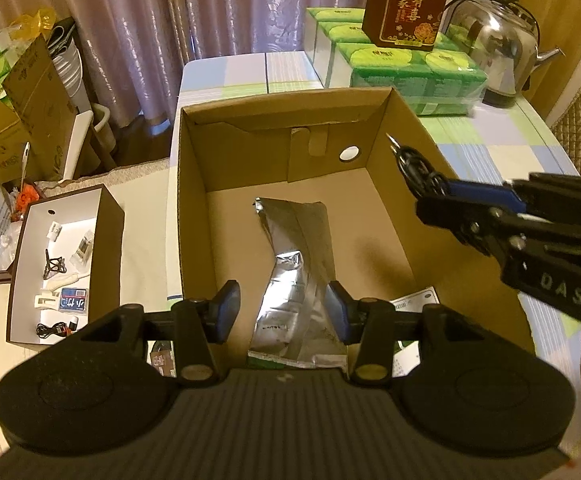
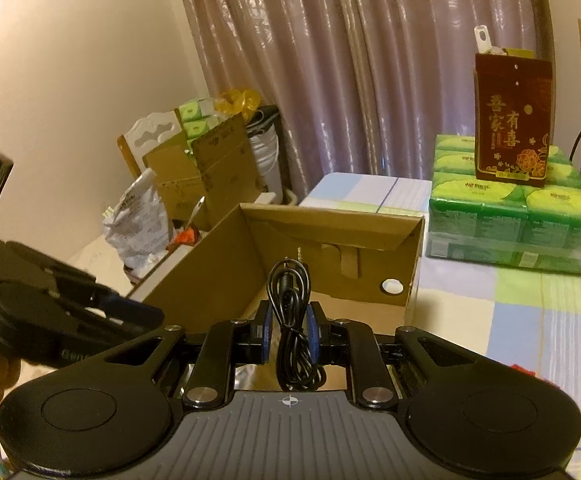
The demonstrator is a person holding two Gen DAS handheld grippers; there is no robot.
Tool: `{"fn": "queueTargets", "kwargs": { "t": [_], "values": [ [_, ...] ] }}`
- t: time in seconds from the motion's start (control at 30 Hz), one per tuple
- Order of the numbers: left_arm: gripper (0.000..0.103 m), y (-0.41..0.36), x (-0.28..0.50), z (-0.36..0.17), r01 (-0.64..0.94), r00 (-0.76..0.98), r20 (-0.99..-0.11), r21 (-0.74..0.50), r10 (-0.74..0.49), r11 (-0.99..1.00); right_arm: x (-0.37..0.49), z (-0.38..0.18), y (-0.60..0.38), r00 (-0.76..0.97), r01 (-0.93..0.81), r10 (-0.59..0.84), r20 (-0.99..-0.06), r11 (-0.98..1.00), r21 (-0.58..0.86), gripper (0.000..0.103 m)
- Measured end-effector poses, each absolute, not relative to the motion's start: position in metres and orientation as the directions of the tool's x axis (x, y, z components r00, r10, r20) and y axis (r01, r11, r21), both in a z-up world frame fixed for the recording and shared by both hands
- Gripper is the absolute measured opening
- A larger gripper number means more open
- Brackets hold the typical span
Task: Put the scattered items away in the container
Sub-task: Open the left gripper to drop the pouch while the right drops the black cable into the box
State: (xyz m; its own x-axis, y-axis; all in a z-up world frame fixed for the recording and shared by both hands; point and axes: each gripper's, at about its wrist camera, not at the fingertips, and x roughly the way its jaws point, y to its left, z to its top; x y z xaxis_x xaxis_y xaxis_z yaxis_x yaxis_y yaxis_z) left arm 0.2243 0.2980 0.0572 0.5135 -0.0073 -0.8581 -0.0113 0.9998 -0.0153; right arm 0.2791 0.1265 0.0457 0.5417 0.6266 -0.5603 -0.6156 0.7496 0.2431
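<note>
An open cardboard box (image 1: 194, 208) stands on the table; it also shows in the right wrist view (image 2: 210, 280). A crumpled silver foil pouch (image 1: 294, 264) lies on its floor, with a white paper (image 1: 414, 300) beside it. My left gripper (image 1: 282, 312) hangs over the box's near side, open, its pads on either side of the pouch without touching it. My right gripper (image 2: 288, 326) is shut on a coiled black audio cable (image 2: 290, 304) and holds it above the box's right wall. In the left wrist view the right gripper (image 1: 446, 196) comes in from the right with the cable (image 1: 410, 160).
A small white-lined box (image 1: 22, 248) with several small items stands left of the cardboard box. Green tissue packs (image 1: 402, 64), a dark red gift box (image 1: 406, 4) and a steel kettle (image 1: 494, 40) stand at the back. Cartons and bags (image 2: 194, 168) crowd the far left.
</note>
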Motion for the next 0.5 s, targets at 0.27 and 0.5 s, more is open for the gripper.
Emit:
{"fn": "queueTargets", "kwargs": {
  "t": [0.27,0.5],
  "values": [
    [0.042,0.299,0.22,0.052,-0.014,0.509,-0.86,-0.023,-0.013,1.0,0.279,0.045,0.117,0.562,-0.597,0.617,-0.552,0.764,0.245,0.033],
    [0.042,0.299,0.213,0.054,-0.026,0.513,-0.858,-0.027,-0.01,0.999,0.273,0.046,0.102,0.571,-0.575,0.608,-0.552,0.776,0.26,0.034]
  ]
}}
